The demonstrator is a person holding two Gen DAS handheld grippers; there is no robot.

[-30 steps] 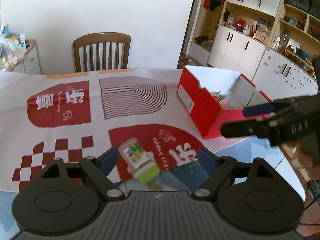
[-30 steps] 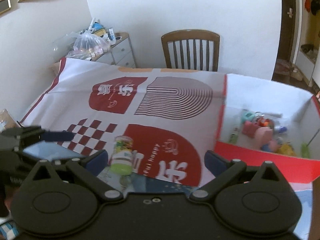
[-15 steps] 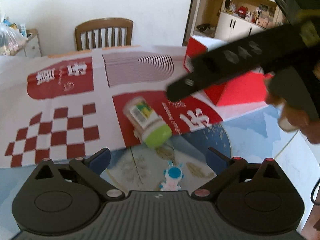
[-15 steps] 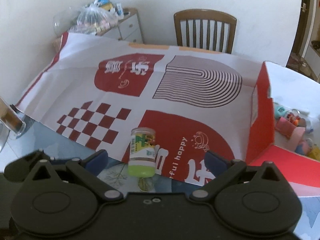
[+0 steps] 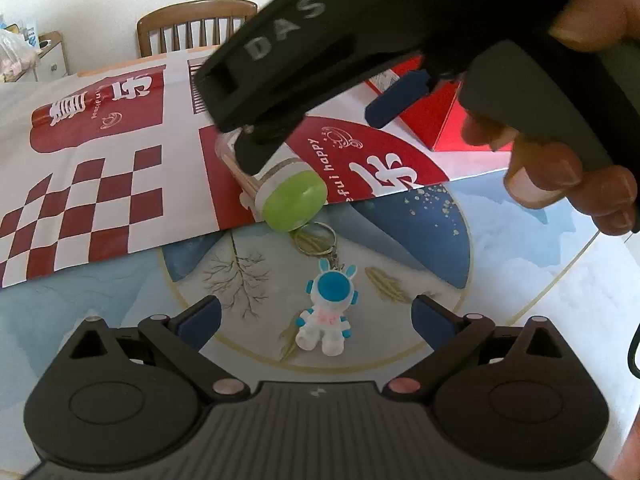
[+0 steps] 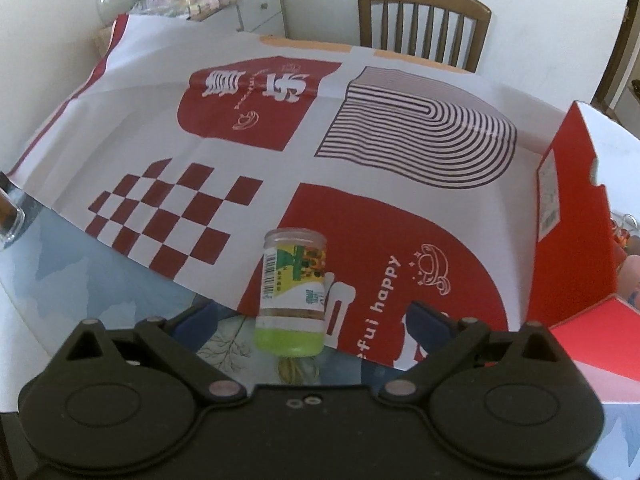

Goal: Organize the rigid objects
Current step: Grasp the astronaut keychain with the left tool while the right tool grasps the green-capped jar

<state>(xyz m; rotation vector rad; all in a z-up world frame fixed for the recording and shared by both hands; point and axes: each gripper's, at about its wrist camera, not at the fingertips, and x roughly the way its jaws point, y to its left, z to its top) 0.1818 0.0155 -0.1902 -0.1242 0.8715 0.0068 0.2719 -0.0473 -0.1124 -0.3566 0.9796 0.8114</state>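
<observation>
While the left gripper holds its jaws wide apart around the astronaut keychain without touching it, the right gripper is spread too, over the green-capped jar lying on the paper sheet's edge, near the red box.

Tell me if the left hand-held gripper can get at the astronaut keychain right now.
Probably yes. The left hand-held gripper is open, with the astronaut keychain lying flat between its fingers and nothing over it. The right hand-held gripper is farther off, over the jar.
</observation>
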